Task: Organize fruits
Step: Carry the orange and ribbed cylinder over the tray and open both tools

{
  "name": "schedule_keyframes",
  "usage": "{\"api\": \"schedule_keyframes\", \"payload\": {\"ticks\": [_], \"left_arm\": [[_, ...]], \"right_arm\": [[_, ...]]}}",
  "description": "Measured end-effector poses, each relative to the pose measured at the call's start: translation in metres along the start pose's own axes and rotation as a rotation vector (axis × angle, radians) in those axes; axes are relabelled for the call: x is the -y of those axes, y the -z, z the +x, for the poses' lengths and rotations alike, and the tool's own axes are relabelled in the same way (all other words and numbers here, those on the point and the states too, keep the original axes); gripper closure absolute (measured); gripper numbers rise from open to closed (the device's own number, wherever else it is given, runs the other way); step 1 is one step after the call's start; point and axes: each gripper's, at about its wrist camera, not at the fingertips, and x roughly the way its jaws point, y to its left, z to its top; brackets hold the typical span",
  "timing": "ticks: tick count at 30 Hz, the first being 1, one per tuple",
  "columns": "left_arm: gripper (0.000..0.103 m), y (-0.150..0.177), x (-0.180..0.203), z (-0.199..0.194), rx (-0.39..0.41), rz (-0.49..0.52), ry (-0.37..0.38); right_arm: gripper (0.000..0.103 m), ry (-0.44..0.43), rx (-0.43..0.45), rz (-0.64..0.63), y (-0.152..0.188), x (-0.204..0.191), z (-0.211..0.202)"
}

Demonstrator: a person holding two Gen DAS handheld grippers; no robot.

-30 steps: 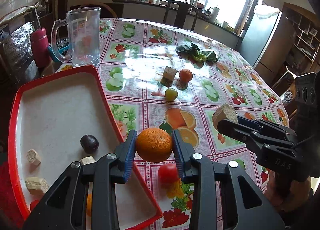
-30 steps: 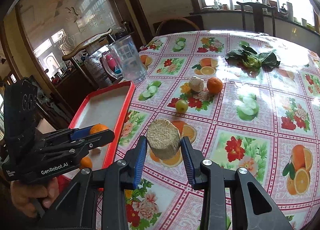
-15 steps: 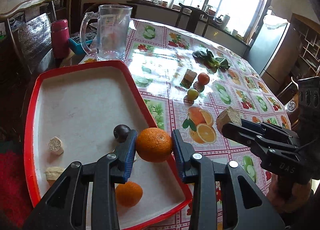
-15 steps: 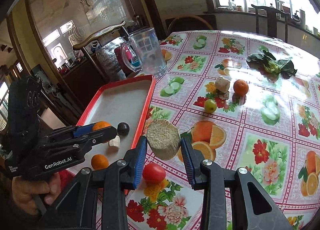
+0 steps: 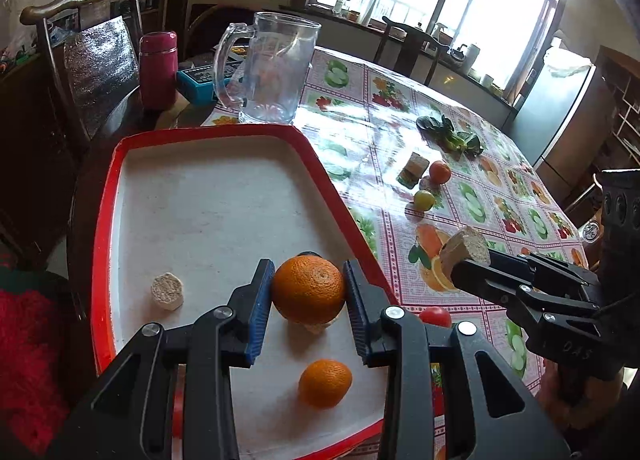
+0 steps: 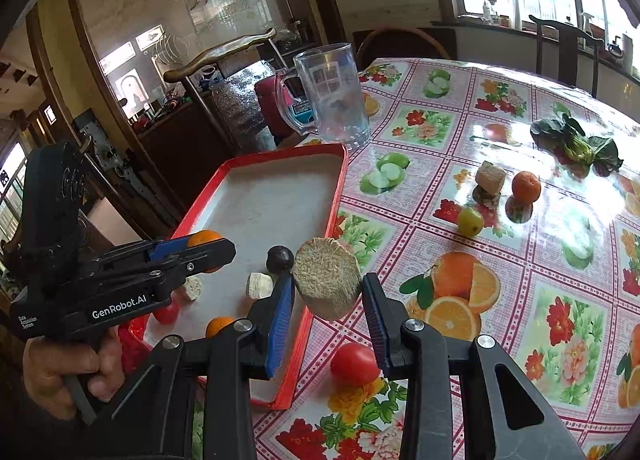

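My left gripper point(image 5: 309, 292) is shut on an orange point(image 5: 309, 287) and holds it above the red-rimmed tray point(image 5: 112, 195). In the tray lie another orange point(image 5: 325, 383), a dark plum point(image 6: 279, 258) and pale round chunks point(image 5: 167, 291). My right gripper point(image 6: 328, 292) is shut on a tan fibrous cylinder point(image 6: 327, 276), held over the tray's right rim point(image 6: 335, 195). A red tomato point(image 6: 354, 363) lies on the tablecloth beside the tray. Farther off lie a small orange point(image 6: 525, 187), a green fruit point(image 6: 470, 221) and another tan chunk point(image 6: 489, 177).
A glass mug point(image 5: 276, 67) stands behind the tray, with a red flask point(image 5: 158, 63) and a blue box point(image 5: 200, 77) to its left. Leafy greens point(image 6: 576, 143) lie at the far side of the table. Wooden chairs point(image 5: 80, 59) stand around the table.
My left gripper moved left with the orange, from over the tablecloth to over the tray. My right gripper with the tan cylinder also shifted left, toward the tray's rim.
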Motion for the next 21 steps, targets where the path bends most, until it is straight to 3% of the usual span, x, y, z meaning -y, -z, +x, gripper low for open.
{"api": "schedule_keyframes", "payload": {"ticks": [21], "left_arm": [[0.07, -0.016, -0.066, 0.005, 0.003, -0.1, -0.079]], "right_arm": [[0.068, -0.054, -0.059, -0.046, -0.04, -0.036, 0.067]]}}
